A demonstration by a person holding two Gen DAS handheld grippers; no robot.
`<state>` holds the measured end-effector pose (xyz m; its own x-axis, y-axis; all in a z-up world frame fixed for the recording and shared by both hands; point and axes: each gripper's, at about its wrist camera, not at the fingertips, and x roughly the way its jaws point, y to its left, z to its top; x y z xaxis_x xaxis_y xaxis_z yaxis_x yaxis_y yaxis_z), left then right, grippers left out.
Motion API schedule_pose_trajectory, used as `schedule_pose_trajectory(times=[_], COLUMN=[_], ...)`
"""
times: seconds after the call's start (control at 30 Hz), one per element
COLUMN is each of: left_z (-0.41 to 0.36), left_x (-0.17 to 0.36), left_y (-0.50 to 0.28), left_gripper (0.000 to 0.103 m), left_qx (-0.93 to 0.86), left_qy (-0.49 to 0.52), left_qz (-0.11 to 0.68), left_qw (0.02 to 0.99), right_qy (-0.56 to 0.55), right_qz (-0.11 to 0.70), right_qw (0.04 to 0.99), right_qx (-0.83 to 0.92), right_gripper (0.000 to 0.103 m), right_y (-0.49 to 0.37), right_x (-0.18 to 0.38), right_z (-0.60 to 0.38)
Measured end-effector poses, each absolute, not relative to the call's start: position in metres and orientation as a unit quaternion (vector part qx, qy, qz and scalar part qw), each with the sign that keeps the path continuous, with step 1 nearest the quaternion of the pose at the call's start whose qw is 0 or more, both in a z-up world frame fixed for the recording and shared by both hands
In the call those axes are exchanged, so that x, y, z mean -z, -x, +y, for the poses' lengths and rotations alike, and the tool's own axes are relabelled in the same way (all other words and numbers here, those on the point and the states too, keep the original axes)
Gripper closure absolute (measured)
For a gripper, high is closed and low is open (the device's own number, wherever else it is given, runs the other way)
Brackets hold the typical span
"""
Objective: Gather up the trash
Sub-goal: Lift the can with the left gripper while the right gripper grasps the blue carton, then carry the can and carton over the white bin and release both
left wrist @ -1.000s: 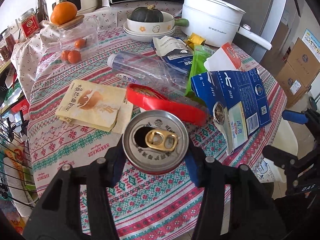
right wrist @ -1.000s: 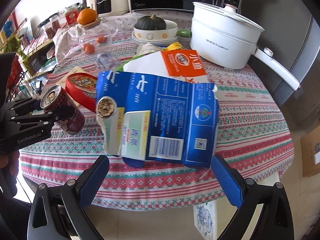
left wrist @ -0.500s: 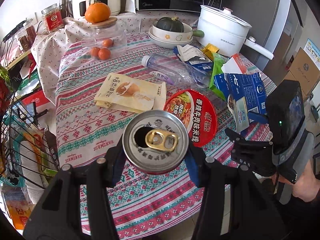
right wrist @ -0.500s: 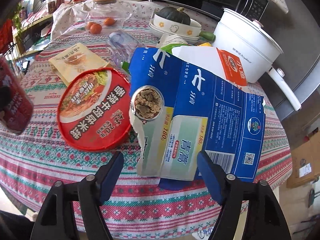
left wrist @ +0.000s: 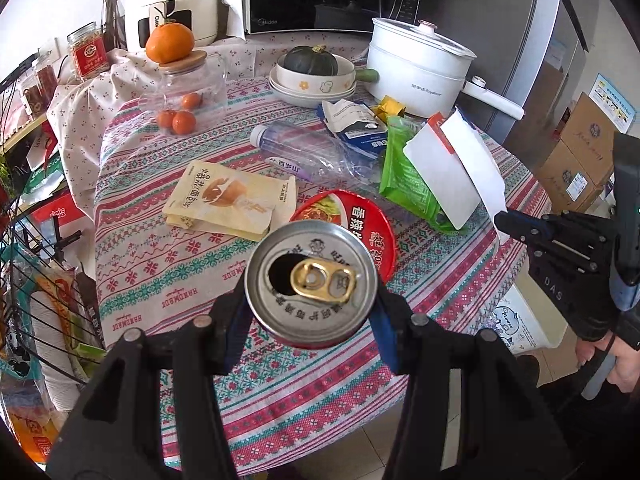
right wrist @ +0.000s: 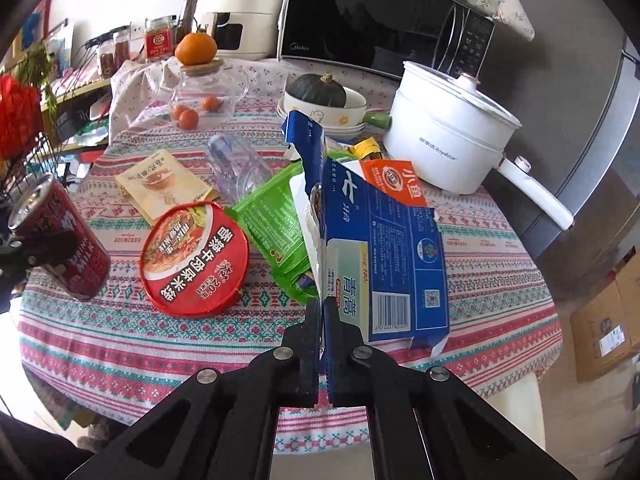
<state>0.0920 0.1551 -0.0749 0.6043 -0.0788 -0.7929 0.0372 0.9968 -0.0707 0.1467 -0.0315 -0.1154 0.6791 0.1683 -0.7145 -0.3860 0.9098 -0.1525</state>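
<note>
My left gripper [left wrist: 311, 312] is shut on a red drink can [left wrist: 311, 286] with an open gold tab, held above the table's front edge; the can also shows at the left of the right wrist view [right wrist: 60, 240]. My right gripper [right wrist: 322, 312] is shut on the edge of a torn blue carton [right wrist: 384, 248], lifted upright off the table. On the round patterned table [left wrist: 168, 264] lie a red noodle-cup lid [right wrist: 196, 256], a green pouch [right wrist: 280, 216], a clear plastic bottle [left wrist: 304, 152], a beige packet [left wrist: 228, 200] and a white-orange box [left wrist: 452, 168].
At the back stand a white electric pot [left wrist: 420, 68], a bowl with a dark squash [left wrist: 312, 74], a glass jar with oranges [left wrist: 188, 96] and a microwave [right wrist: 380, 24]. A wire rack [left wrist: 36, 288] is at the left. Cardboard boxes [left wrist: 580, 152] and a white bin [left wrist: 520, 320] are at the right.
My right gripper closed on the blue carton's edge and lifted it upright off the table. My left gripper pulled back and up with the can, showing more of the table.
</note>
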Motion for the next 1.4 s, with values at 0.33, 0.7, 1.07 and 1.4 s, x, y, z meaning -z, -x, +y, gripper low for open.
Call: schedule_pose_trajectory(times=[0.33,0.7,1.07,1.4], left_z=[0.105,0.029,-0.062,-0.128], left_x=[0.062,0.057,0.078,0.101], left_y=[-0.1,-0.103,-0.097,-0.096], left_gripper=[0.049,0.049,0.049,0.049], left_qx=[0.08,0.148,0.22,0.267], left_qy=[0.013,-0.009,-0.051,-0.066], left_qz=[0.43,0.421,0.43,0.435], left_qw=[0.899,0.895,0.874,0.858], right_qy=[0.069,0.037,-0.003,-0.041], right_qz=[0.355,0.328,0.37,0.434], right_qw=[0.916,0.933,0.925,0.898], right_qx=[-0.173,-0.142,-0.089,-0.064], right_gripper=[0.101,0.101,0.101,0.101], right_y=[-0.135,-0.11,-0.088,-0.088], right_x=[0.068,0.038,0.064,0.116], right_z=[-0.101,-0.181,-0.28,-0.338])
